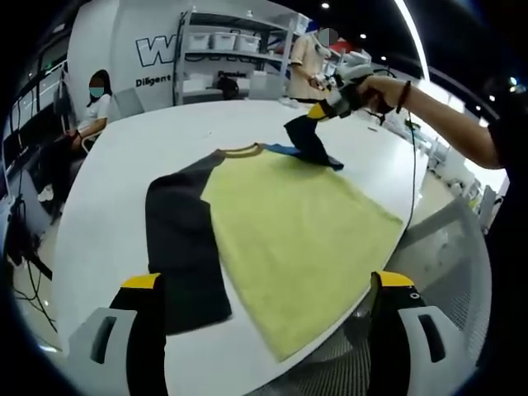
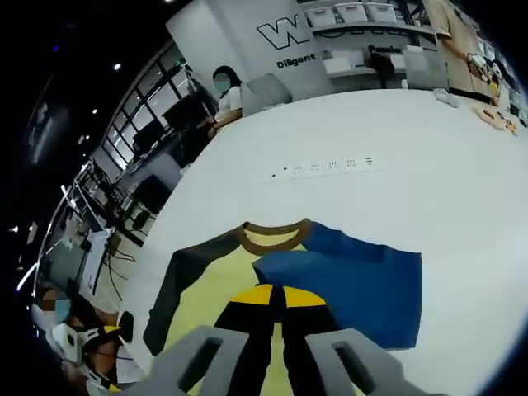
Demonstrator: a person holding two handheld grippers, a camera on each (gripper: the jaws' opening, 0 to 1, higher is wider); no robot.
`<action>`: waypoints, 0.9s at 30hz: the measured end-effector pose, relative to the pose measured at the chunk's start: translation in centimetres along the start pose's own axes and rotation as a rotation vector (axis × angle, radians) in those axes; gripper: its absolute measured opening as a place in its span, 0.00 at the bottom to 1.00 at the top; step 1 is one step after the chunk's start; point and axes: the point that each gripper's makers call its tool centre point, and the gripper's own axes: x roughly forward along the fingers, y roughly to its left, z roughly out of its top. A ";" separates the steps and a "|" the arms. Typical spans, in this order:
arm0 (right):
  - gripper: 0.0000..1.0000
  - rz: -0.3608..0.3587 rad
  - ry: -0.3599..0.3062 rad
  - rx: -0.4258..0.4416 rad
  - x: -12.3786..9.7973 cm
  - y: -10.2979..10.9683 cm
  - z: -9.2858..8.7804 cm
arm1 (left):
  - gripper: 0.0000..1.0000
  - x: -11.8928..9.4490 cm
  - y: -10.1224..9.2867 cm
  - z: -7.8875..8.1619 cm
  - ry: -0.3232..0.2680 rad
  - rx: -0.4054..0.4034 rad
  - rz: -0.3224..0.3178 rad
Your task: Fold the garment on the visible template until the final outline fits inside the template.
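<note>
Left gripper (image 1: pixel 268 309): jaws stand wide apart at the near table edge, holding nothing, with the shirt's hem lying between and just beyond them. Shirt (image 1: pixel 293 227): spread flat on the white table (image 1: pixel 124 148), yellow body, one dark sleeve (image 1: pixel 181 247) laid out to the side nearest this gripper, collar (image 1: pixel 241 150) toward the far end. Near the collar, the right gripper (image 1: pixel 318 111), held in a person's hand (image 1: pixel 375 87), has the other sleeve lifted clear of the table. In the right gripper view the right gripper (image 2: pixel 276 309) has its jaws together, clamped on dark sleeve fabric, and the blue underside of that sleeve (image 2: pixel 346 285) is turned over across the chest. No template outline can be made out on the table in either view. Risks, as judged: the grip appears to take little cloth, so the sleeve may slip free mid-fold; pulling across with the body unpinned could drag the shirt out of position or wrinkle it; the hem sits close to the near edge and could slide off. A seated person (image 1: pixel 91 111) is beyond the table.
</note>
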 end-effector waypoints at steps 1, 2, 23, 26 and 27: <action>0.00 0.005 0.001 -0.004 0.1 0.4 0.0 | 0.99 0.0 0.0 0.0 -0.001 -0.002 -0.003; 0.00 0.010 0.003 -0.005 0.2 0.8 0.0 | 0.99 0.0 0.0 0.0 -0.002 -0.004 -0.003; 0.00 0.097 0.068 -0.101 4.7 10.3 -1.0 | 0.98 -0.2 0.0 0.3 -0.007 -0.006 -0.015; 0.00 0.109 0.087 -0.122 5.4 11.6 -1.8 | 0.98 -0.2 0.0 0.1 0.002 -0.008 -0.016; 0.00 0.112 0.091 -0.126 5.6 11.9 -2.0 | 0.98 -0.2 0.0 0.1 0.003 -0.007 -0.016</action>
